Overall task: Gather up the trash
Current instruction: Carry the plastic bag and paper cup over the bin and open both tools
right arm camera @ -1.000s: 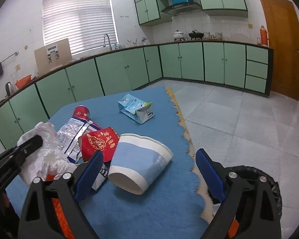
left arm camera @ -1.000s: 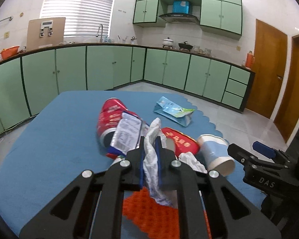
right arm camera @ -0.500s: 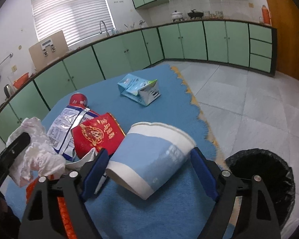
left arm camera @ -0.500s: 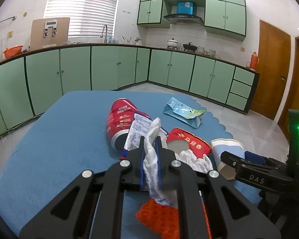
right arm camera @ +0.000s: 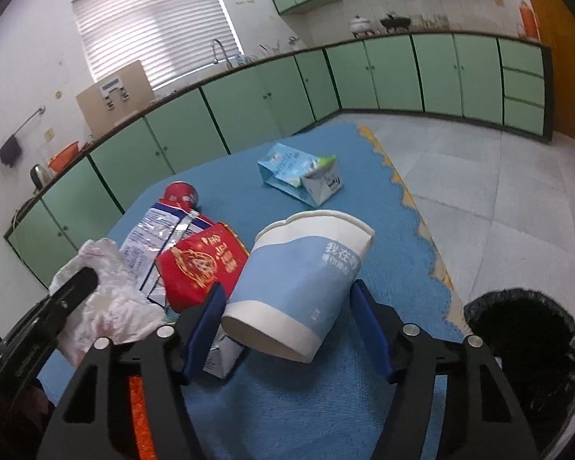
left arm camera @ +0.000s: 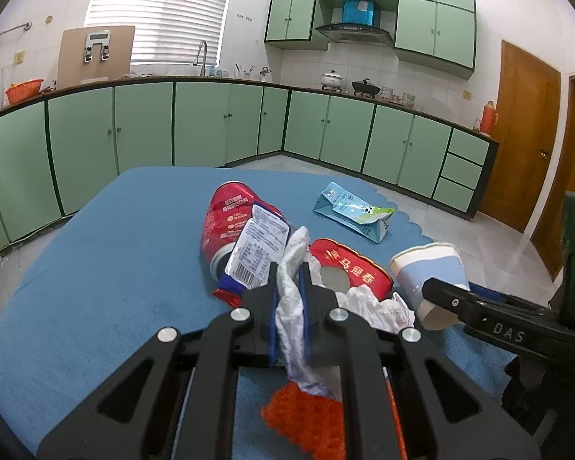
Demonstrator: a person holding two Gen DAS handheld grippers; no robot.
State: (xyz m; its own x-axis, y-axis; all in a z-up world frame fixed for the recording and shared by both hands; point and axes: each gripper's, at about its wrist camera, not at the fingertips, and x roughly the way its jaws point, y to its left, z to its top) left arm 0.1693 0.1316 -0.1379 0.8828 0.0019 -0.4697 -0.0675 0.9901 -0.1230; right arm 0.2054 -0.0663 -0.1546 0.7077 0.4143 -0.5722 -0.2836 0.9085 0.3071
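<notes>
Paper cup [right arm camera: 306,287] between right fingers [right arm camera: 205,329]

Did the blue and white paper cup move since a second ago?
Yes. The paper cup now sits between the right tongs, lifted and tilted, nearer the black bin than before.

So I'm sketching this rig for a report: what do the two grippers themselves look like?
Both are matte black, angular linkage frames with cut-outs and silver pivot screws. The left gripper and right gripper have blue finger pads. White "DAS" lettering marks the right one's side. No cables or sleeves show.
</notes>
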